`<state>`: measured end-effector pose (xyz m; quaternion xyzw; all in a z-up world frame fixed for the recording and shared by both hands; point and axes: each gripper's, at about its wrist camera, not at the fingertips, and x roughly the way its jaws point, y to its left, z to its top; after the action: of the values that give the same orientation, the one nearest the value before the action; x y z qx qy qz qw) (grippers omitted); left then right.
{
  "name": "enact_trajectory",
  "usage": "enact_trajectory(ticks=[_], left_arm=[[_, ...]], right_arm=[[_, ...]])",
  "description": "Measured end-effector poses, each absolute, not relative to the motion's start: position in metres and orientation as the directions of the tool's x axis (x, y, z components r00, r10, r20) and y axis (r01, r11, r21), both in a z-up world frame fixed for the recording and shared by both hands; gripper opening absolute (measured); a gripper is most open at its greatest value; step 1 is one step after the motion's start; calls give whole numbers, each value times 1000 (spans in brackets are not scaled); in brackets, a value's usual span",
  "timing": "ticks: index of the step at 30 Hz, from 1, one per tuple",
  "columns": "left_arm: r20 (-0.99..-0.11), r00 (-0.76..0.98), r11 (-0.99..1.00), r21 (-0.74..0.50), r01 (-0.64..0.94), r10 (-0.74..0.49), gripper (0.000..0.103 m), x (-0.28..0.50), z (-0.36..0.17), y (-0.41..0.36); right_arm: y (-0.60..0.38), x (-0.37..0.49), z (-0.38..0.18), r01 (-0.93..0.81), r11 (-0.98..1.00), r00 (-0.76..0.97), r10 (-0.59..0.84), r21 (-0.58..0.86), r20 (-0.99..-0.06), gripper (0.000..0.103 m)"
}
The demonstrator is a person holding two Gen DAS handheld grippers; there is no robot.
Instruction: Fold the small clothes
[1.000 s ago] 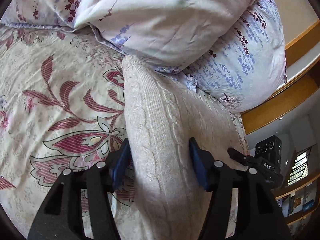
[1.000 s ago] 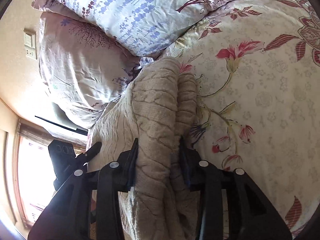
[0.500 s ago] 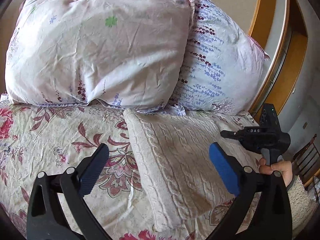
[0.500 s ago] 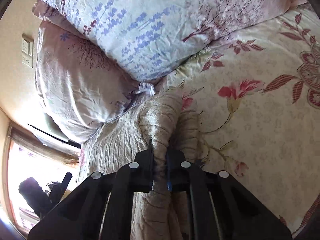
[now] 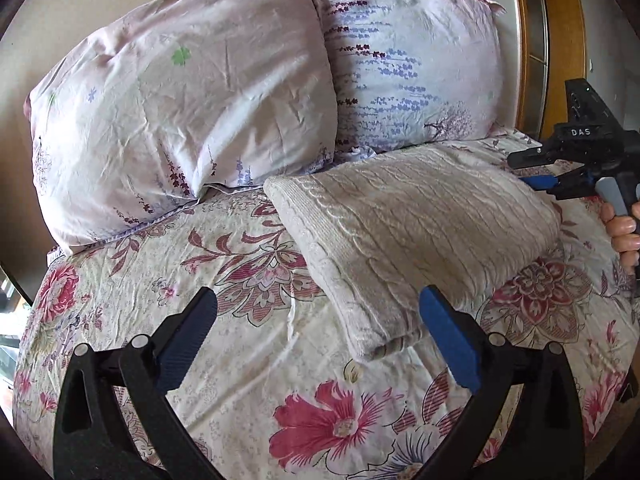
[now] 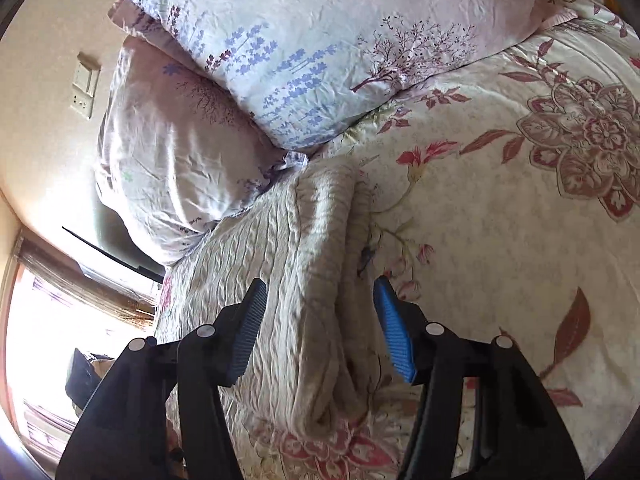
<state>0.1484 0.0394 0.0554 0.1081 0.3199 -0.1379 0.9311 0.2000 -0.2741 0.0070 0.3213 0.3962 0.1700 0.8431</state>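
Both grippers have let go: left gripper (image 5: 316, 334) now stands backed off, jaws spread wide and empty; right gripper (image 6: 320, 328) jaws have just been opening, straddling the sweater's (image 5: 416, 220) folded edge without pressing. Sweater lies as a folded rectangle on the bedspread (image 5: 240, 360), centre right, below the pillows (image 5: 192, 92). Fold looks done. Both point downward.

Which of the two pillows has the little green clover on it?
The pink pillow, farther from the folded sweater. The other pillow, right behind the sweater, shows purple flower sprigs and a small tree.
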Motion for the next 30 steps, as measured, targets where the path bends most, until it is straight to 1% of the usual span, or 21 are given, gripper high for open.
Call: enact_trajectory(ticks=[2,3,5,7,13,24,25,26,27,28,30], left_arm=[[-635,756,941,134,311,-160,101,148,52,36],[-642,752,944,138,301,-146,101,148,50,35],[-656,744,951,134,279,-125,101,151,48,35],[-668,736,958,121,260,-115,101,153,47,36],[-680,727,966,112,232,-96,101,156,46,36],[-683,724,966,109,233,-98,101,158,47,36],[-683,723,966,108,233,-98,101,158,47,36],[-683,723,967,105,233,-100,101,157,47,36],[-684,723,967,103,232,-101,101,157,47,37],[-683,723,967,100,233,-104,101,157,47,37],[-681,724,967,97,238,-110,101,154,48,38]], right_arm=[[-270,197,2,-35,734,619,549,678,-563,52],[-268,196,0,-36,737,614,549,675,-567,50],[-264,194,-5,-34,741,608,548,671,-575,44],[-260,195,-8,-32,740,602,551,672,-578,43],[-256,195,-8,-39,746,601,549,665,-581,41],[-253,197,-10,-48,747,589,558,664,-585,39],[-253,197,-10,-49,746,587,560,664,-585,34],[-252,198,-10,-53,745,584,563,665,-584,26],[-251,197,-9,-56,754,591,553,654,-587,22],[-252,195,-7,-57,763,607,539,644,-584,14],[-255,193,-5,-39,770,626,515,637,-585,13]])
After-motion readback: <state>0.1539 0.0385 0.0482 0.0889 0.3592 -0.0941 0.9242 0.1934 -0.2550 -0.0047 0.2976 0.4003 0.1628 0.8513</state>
